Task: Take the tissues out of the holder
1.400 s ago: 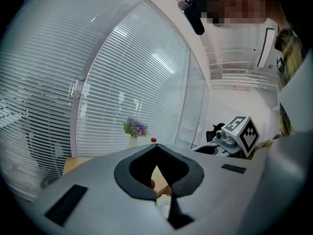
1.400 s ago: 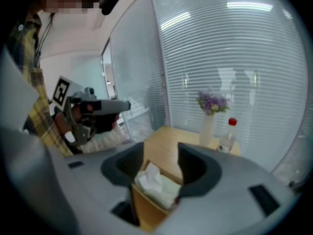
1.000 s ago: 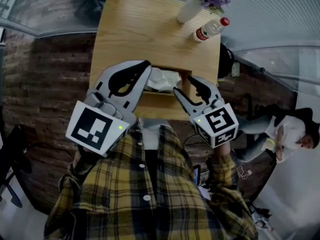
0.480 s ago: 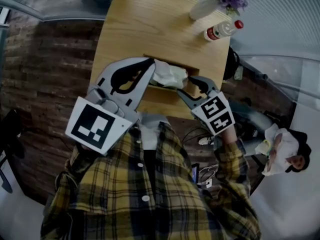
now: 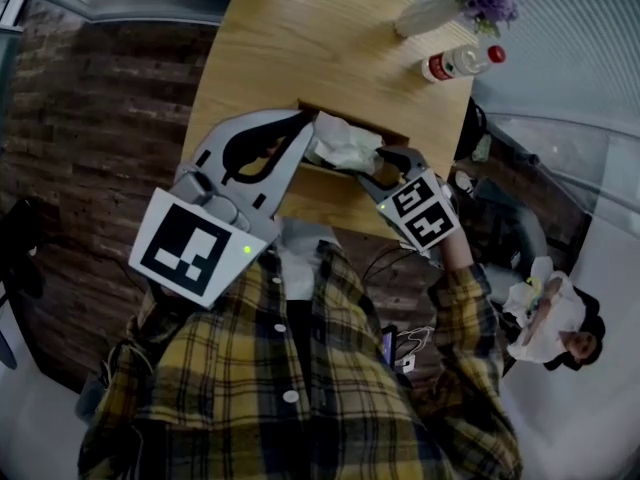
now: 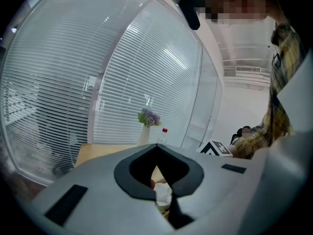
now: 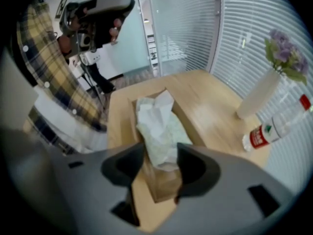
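The right hand-held gripper is open, its dark jaws astride the near end of the crumpled white tissues standing up out of the rectangular wooden holder. The left hand-held gripper is closed and empty at 9 o'clock of them. On the pale wood-grain table, a white vase of purple flowers and a red-capped bottle sit at 1 o'clock, by slatted blinds.

The tissues sit in the holder at the table's near edge; vase and bottle stand far right.
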The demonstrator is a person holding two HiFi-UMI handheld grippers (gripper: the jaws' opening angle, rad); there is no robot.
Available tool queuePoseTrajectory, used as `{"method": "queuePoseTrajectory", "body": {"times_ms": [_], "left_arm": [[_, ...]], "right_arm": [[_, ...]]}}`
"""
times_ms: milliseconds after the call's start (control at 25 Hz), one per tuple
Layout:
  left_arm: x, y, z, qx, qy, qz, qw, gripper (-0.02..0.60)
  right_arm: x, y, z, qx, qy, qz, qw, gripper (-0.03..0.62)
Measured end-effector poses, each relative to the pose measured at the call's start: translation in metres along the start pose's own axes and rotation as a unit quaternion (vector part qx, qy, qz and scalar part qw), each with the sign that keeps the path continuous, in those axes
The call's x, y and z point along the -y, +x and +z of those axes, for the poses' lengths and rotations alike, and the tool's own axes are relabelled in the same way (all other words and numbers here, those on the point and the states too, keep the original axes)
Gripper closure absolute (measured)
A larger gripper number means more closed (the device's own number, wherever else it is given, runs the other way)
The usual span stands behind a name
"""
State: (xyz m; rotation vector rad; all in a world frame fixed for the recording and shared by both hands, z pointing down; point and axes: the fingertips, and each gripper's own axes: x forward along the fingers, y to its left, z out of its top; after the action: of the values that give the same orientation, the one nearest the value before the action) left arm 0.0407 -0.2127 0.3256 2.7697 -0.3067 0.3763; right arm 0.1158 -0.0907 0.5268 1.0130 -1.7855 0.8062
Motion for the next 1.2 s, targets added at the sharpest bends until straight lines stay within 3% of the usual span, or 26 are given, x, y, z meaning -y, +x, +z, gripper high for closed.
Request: {"method": "queuePoseTrajectory", "body": {"times_ms": [280, 920, 1000, 1200], "left_arm": [[-0.003, -0.003, -0.006, -0.002, -0.007, 0.007, 1.0000, 0.572], [-0.002, -0.004, -0.003, 0.006, -0.001, 0.009, 0.9999, 0.572], [-0.002, -0.005, -0.001, 0.008, -0.001, 0.010, 0.9999, 0.572], [-0.003, -0.007, 0.000, 0.009, -0.002, 0.012, 0.9999, 0.572]], "right_arm": [[0.007, 0.016, -0.002, -0.023, -0.008, -0.007, 1.000, 0.391], [0.011, 0.040, -0.009, -0.077, -0.014, 0.026, 0.997, 0.398], [0.010, 0.040, -0.010, -0.083, -0.018, 0.028, 0.996, 0.415], [0.011, 0.041, -0.011, -0.088, -0.035, 0.013, 0.995, 0.544]]}}
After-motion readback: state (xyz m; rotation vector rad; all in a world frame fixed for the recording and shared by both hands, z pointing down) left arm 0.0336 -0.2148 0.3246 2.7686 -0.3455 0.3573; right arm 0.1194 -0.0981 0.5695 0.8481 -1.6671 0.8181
